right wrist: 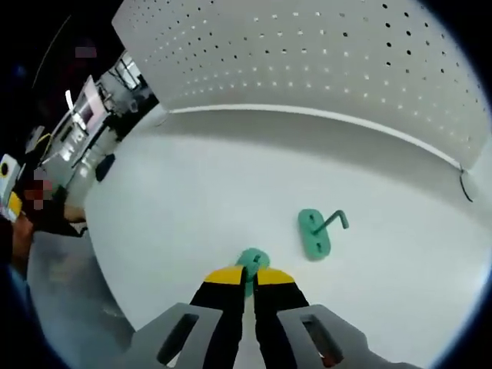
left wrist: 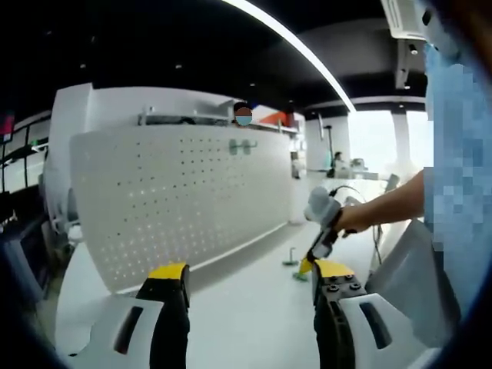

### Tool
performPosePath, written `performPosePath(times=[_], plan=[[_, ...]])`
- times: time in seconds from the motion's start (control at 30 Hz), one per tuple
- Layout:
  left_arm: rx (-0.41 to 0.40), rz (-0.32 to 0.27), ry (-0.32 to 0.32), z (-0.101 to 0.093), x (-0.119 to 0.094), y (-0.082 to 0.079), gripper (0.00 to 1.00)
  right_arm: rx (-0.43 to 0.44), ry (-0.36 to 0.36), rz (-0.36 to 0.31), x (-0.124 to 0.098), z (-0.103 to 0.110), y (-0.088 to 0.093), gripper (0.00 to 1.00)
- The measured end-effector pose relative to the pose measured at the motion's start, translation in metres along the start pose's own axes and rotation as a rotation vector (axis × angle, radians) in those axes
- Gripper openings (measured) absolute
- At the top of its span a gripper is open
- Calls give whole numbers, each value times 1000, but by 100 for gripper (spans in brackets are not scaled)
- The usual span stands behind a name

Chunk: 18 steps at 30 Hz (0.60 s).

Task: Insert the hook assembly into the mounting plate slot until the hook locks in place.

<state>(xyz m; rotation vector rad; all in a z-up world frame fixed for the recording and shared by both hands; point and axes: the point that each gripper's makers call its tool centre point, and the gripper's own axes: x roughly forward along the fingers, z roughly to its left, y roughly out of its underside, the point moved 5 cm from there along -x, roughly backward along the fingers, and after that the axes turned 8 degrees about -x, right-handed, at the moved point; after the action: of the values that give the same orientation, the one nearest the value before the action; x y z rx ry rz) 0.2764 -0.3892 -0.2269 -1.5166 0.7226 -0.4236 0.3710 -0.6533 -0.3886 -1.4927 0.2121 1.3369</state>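
Two green hooks (right wrist: 321,229) — one pinched in right gripper (right wrist: 250,278) fingers.

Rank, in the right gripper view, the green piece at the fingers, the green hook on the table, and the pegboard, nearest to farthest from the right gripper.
1. Green piece, between the right gripper fingertips.
2. Green hook, on the table, up and right.
3. Pegboard, across the top, behind the table.
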Motion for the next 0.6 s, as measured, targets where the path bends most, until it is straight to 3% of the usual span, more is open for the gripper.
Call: performPosePath(times=[0.27, 0.6], plan=[[2, -2, -4, -1, -1, -1, 66, 1, 0, -18, -1, -2, -1, 1], [10, 3, 3, -3, 2, -3, 66, -26, 19, -99, -12, -2, -14, 1]])
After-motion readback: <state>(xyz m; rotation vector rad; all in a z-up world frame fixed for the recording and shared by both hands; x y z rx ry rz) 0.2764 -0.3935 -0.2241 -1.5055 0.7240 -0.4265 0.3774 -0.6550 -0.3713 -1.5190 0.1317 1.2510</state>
